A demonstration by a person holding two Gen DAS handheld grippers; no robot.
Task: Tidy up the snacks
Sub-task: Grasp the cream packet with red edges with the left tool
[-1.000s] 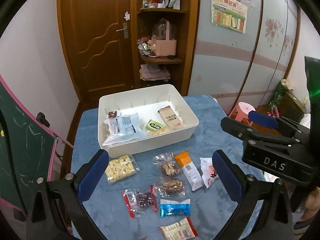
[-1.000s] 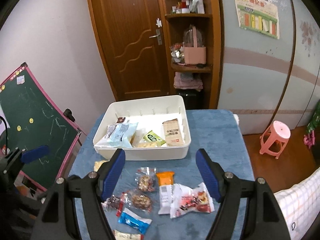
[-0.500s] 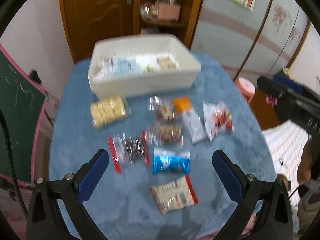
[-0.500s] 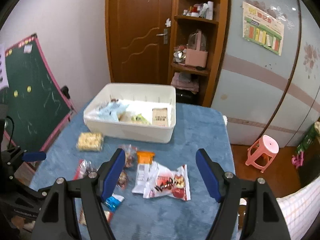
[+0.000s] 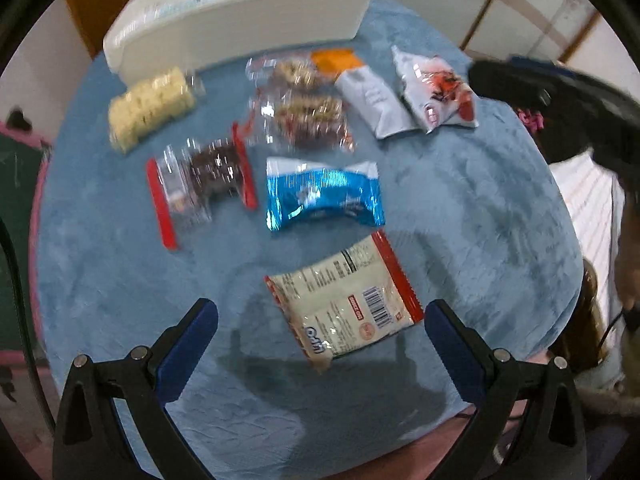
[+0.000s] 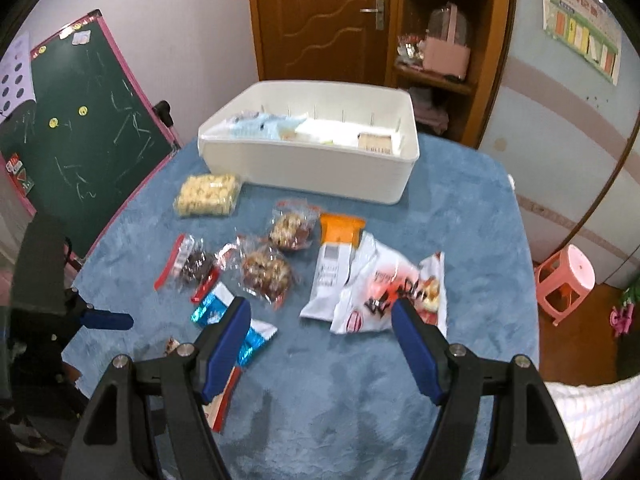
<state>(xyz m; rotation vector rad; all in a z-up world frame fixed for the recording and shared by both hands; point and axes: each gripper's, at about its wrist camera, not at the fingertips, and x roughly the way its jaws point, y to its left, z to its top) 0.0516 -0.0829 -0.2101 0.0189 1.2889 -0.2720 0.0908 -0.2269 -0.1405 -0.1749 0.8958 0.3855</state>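
Left tool (image 5: 320, 312) is hanging released over a white packet (image 5: 344, 306) lying between its fingers; right tool (image 6: 320, 308) is gaping empty, a red-white bag (image 6: 388, 284) just ahead on the worktop (image 6: 480, 240).

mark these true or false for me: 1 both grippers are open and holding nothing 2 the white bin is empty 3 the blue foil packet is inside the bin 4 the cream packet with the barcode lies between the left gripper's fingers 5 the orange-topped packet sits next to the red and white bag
1. True. The left gripper and the right gripper both stand open, with nothing clamped.
2. False. The white bin already holds several packets.
3. False. The blue foil packet lies on the blue tablecloth, outside the bin.
4. True. The cream packet lies on the cloth, framed by the open fingers in the left wrist view.
5. True. The orange-topped packet lies right beside the red and white bag.
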